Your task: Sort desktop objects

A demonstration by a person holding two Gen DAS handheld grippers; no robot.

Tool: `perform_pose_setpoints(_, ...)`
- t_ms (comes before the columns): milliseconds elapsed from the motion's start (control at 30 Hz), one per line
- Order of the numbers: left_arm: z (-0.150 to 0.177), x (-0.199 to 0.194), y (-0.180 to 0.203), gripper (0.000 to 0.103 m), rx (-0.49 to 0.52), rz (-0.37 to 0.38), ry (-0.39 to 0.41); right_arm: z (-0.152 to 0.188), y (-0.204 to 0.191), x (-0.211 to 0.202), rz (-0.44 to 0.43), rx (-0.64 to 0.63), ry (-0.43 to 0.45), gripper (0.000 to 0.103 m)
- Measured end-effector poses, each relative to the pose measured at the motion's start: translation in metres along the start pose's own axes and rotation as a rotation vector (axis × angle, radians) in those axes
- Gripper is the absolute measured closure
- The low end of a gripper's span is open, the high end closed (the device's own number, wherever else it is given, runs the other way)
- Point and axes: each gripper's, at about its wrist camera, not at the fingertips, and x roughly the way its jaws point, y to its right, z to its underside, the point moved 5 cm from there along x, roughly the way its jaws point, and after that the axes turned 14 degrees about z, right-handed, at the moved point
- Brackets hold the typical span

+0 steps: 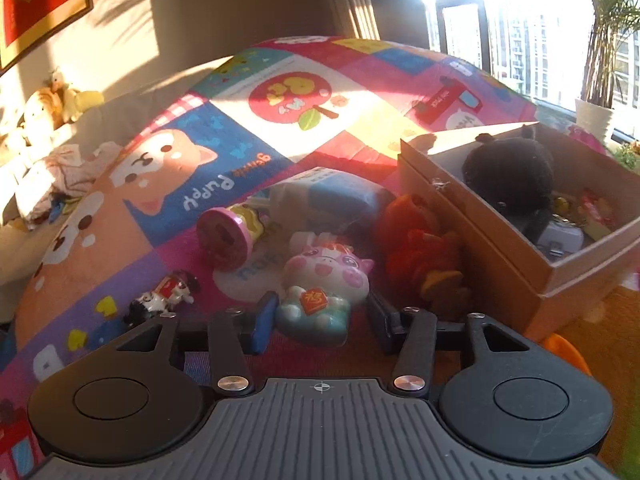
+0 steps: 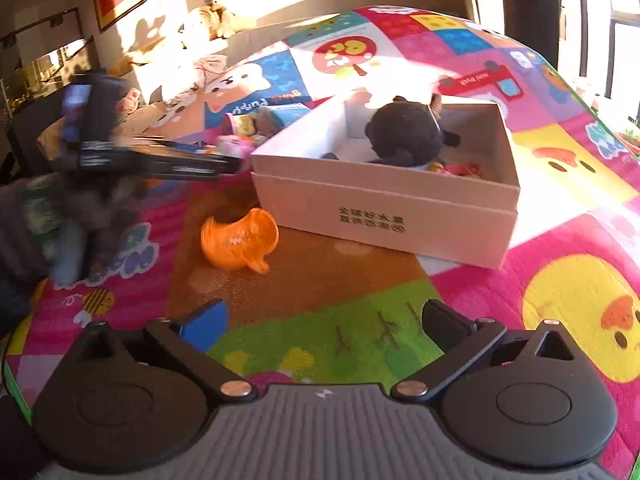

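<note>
In the left wrist view my left gripper (image 1: 320,328) is open, its fingers on either side of a pink pig figure (image 1: 324,284) lying on the colourful play mat (image 1: 224,152). Whether the pads touch it is unclear. Around it lie a pink round stamp toy (image 1: 228,236), a small cow figure (image 1: 164,296), a red plush (image 1: 420,252) and a blue-white packet (image 1: 336,196). The cardboard box (image 1: 500,248) at right holds a black plush (image 1: 512,172). In the right wrist view my right gripper (image 2: 324,320) is open and empty, over the mat, short of an orange plastic toy (image 2: 240,240) and the box (image 2: 384,208).
The left gripper's body (image 2: 120,152) shows blurred at the left of the right wrist view. Plush toys (image 1: 44,112) sit on a ledge by the wall. A potted plant (image 1: 600,80) stands by the window at far right.
</note>
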Motion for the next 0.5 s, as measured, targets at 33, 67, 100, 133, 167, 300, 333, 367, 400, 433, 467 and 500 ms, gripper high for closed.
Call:
perform_pose_setpoints(33,0.003,-0.016,0.004,0.050,-0.015,0.021,0.013,0.001,0.001,0.001,0.002,0.001,-0.003,0.000)
perform_pose_setpoints(67,0.006,-0.030,0.009,0.050,-0.031,0.043,0.023,0.002,0.001,0.001,0.004,0.001,-0.004,0.000)
perform_pose_setpoints(100,0.011,-0.044,0.015,0.049,-0.043,0.065,0.029,0.003,0.001,0.000,0.004,-0.001,-0.006,0.000)
perform_pose_setpoints(133,0.017,-0.056,0.022,0.049,-0.056,0.082,0.033,0.005,0.001,0.000,0.003,-0.003,-0.009,0.000)
perform_pose_setpoints(167,0.024,-0.066,0.028,0.049,-0.071,0.093,0.032,0.005,0.000,0.000,0.004,-0.006,-0.015,0.000)
perform_pose_setpoints(300,0.051,-0.084,0.045,0.047,-0.114,0.115,-0.005,0.010,-0.001,0.004,0.012,-0.006,-0.049,0.000)
perform_pose_setpoints(333,0.058,-0.087,0.049,0.045,-0.116,0.120,-0.014,0.012,-0.001,0.005,0.012,0.005,-0.061,0.000)
perform_pose_setpoints(367,0.063,-0.088,0.052,0.040,-0.120,0.128,-0.022,0.013,-0.001,0.006,0.016,0.019,-0.059,0.000)
perform_pose_setpoints(400,0.068,-0.089,0.054,0.036,-0.126,0.140,-0.029,0.015,-0.001,0.005,0.020,0.030,-0.051,0.000)
perform_pose_setpoints(433,0.072,-0.090,0.055,0.035,-0.136,0.154,-0.037,0.016,-0.001,0.005,0.025,0.040,-0.046,0.000)
perform_pose_setpoints(467,0.076,-0.091,0.056,0.035,-0.146,0.166,-0.044,0.017,-0.001,0.006,0.031,0.052,-0.042,0.000)
perform_pose_setpoints(500,0.078,-0.092,0.057,0.034,-0.155,0.173,-0.049,0.018,-0.001,0.006,0.037,0.068,-0.039,0.000)
